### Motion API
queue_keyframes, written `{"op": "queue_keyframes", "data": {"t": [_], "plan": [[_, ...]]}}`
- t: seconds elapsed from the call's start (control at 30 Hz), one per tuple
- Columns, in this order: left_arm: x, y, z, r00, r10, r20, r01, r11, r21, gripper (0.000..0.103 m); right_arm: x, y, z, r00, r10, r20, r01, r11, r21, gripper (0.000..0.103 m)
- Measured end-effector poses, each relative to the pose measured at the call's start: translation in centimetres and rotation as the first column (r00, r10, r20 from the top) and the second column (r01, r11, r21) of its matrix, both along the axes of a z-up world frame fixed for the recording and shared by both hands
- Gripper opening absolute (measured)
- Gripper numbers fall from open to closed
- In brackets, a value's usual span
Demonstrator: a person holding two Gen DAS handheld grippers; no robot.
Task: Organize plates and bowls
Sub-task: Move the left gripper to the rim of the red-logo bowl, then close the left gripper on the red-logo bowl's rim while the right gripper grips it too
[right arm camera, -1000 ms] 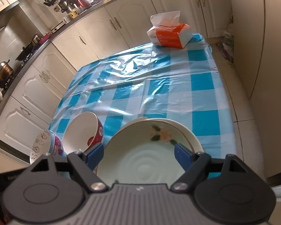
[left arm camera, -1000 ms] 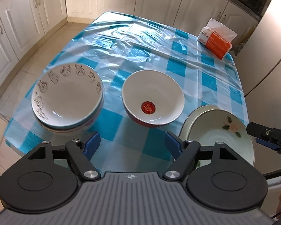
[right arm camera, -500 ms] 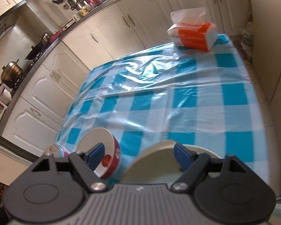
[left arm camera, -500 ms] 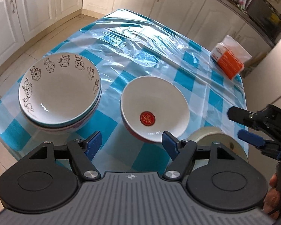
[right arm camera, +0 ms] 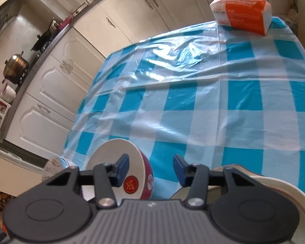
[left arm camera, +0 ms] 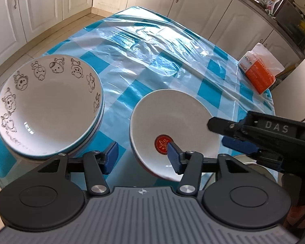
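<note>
Left gripper (left arm camera: pixel 141 155): jaws about half open and closing. The near rim of the red bowl (left arm camera: pixel 172 122) sits between them, right pad over the bowl's inside by the red emblem, left pad outside the wall. Pads not visibly pressing yet, so no grip. Gripper pitched steeply down at the table (left arm camera: pixel 172 46).

Right gripper (right arm camera: pixel 150 169): jaws under half open, also closing. In its own view the bowl's (right arm camera: pixel 116 158) far rim is between the pads; contact not visible. In the left view its fingertips (left arm camera: pixel 215 125) reach in from the right over the bowl's right edge. Pitched down less steeply.

Cartoon bowl stack (left arm camera: pixel 48 105): left of the left gripper, just beside the red bowl, apart from it.

Plate (right arm camera: pixel 274 185): under the right gripper's right side, mostly hidden.

Tissue pack (left arm camera: pixel 258 71): far right corner, well apart.
</note>
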State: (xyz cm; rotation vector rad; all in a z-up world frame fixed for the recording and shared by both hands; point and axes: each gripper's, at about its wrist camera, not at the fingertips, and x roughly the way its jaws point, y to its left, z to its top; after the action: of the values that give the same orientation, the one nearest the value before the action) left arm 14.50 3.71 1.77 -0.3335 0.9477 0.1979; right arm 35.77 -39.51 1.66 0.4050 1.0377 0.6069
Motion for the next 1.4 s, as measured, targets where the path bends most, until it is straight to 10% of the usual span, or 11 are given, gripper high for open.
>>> {"op": "queue_keyframes", "data": {"t": [0.67, 1.4], "plan": [[0.6, -2.4, -1.9, 0.979, -0.194, 0.058, 0.177, 0.959, 0.219, 0.045, 0.1, 2.7, -2.2, 0.994, 0.088, 0.058, -0.081, 0.992, -0.101, 0.017], [-0.9, -1.9, -3.0, 0.947, -0.235, 0.218, 0.179, 0.952, 0.249, 0.034, -0.7, 2.8, -2.5, 0.982, 0.108, 0.158, -0.091, 0.989, -0.113, 0.008]]}}
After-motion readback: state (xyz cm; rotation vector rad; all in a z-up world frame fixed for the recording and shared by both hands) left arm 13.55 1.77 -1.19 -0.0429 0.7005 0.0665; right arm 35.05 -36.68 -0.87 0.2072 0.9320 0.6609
